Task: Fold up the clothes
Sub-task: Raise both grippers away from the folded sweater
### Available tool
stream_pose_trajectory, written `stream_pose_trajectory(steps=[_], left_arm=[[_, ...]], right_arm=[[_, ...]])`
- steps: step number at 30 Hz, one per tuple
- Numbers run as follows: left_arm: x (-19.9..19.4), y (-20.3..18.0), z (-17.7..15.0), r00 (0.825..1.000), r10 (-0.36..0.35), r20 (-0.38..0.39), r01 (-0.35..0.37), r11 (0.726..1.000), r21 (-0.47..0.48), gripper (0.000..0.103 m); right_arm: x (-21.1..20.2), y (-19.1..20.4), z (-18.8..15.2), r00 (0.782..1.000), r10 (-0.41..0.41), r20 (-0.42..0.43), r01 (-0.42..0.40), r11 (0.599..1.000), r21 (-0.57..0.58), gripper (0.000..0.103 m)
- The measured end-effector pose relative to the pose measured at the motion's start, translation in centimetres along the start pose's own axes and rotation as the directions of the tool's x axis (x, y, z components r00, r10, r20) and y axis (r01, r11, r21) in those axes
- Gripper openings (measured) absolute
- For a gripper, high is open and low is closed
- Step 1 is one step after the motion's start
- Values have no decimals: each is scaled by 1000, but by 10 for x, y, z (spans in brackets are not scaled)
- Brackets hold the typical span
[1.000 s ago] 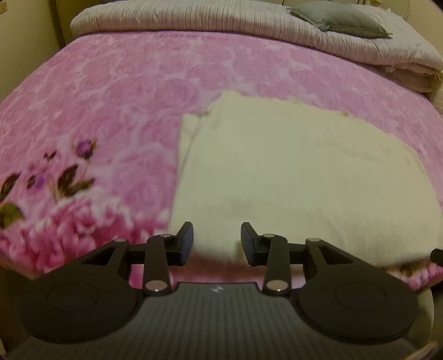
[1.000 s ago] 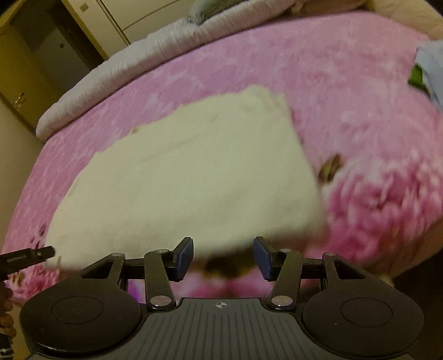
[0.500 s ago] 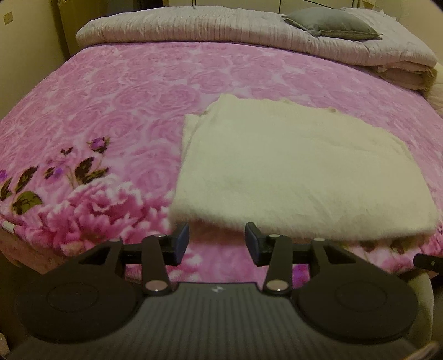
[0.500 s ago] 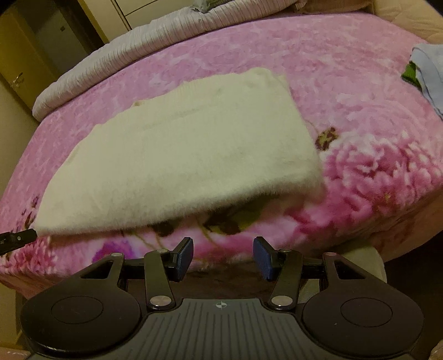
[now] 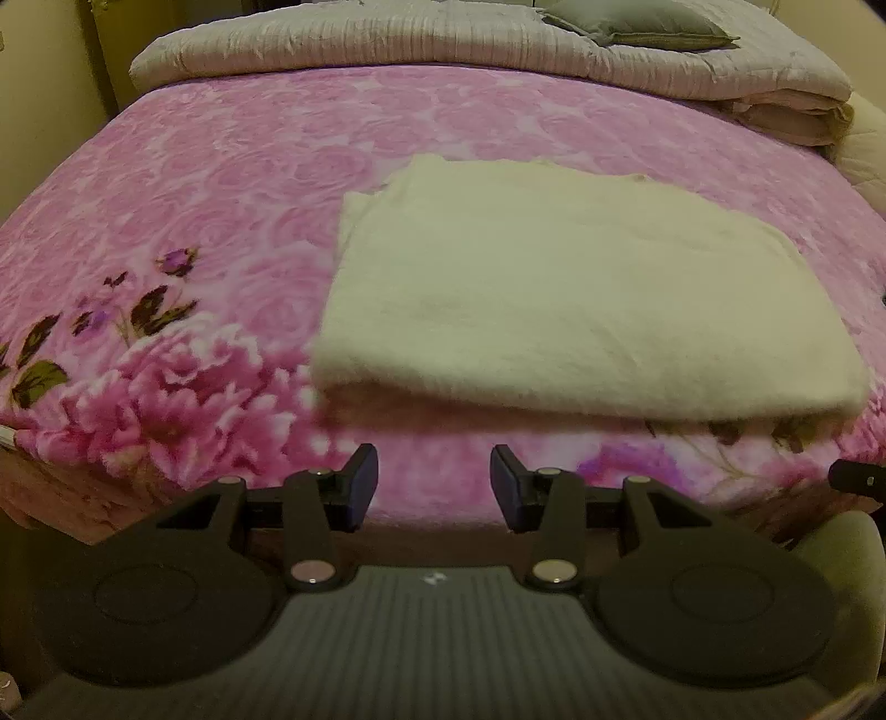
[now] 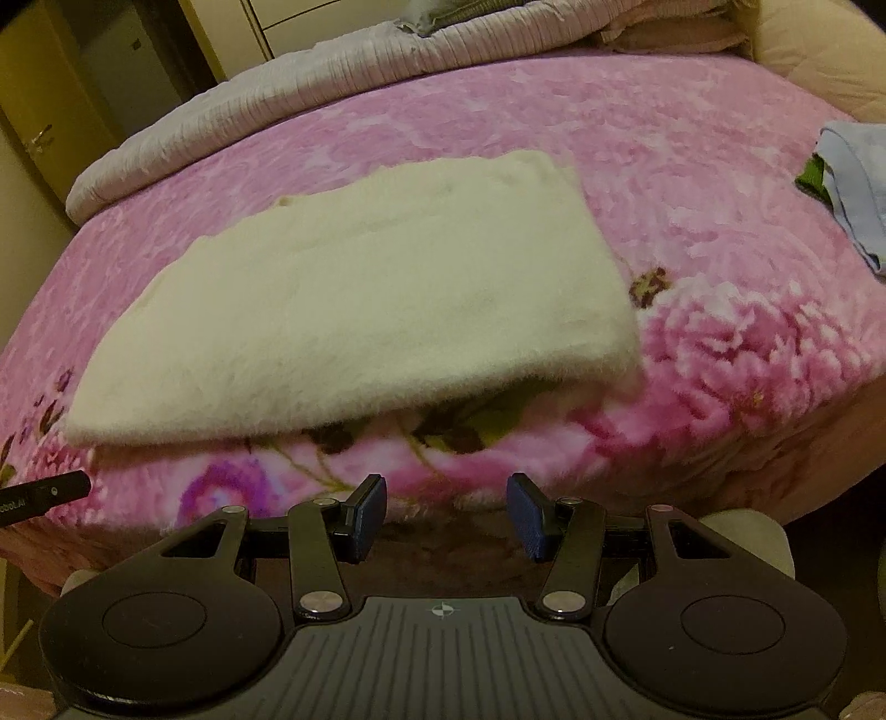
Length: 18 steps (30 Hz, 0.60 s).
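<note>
A cream fuzzy garment (image 5: 576, 299) (image 6: 360, 310) lies folded in a flat rectangle on the pink floral blanket (image 5: 221, 183) (image 6: 692, 183), its folded edge near the bed's front edge. My left gripper (image 5: 434, 484) hangs open just off the bed's front edge, short of the garment's near left corner, with nothing between its fingers. My right gripper (image 6: 447, 512) is likewise open and empty, in front of the garment's near right part. Neither touches the cloth. The tip of the other gripper shows at each view's side edge.
A grey ribbed quilt (image 5: 443, 44) with a grey pillow (image 5: 637, 25) lies along the head of the bed. A light blue and green cloth pile (image 6: 847, 183) sits at the bed's right edge. A door (image 6: 50, 105) stands at the far left.
Both grippers have drawn back from the garment's near edge toward the bed's front. The folded edge that lay right at the fingertips now rests on the blanket, apart from them.
</note>
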<state>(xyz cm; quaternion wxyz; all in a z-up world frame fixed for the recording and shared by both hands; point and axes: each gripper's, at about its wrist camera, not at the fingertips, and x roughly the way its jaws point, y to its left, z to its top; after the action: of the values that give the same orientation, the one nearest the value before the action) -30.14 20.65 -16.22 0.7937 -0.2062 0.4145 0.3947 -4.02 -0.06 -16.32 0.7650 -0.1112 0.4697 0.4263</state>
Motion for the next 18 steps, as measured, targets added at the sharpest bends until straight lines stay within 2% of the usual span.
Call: stream_pose_trajectory(steps=[18], left_arm=[[6,8,2,1000,22,-9,-22,1000,-12,40]], right_arm=[[3,10,11,1000,15,21,-14,999,-47,52]])
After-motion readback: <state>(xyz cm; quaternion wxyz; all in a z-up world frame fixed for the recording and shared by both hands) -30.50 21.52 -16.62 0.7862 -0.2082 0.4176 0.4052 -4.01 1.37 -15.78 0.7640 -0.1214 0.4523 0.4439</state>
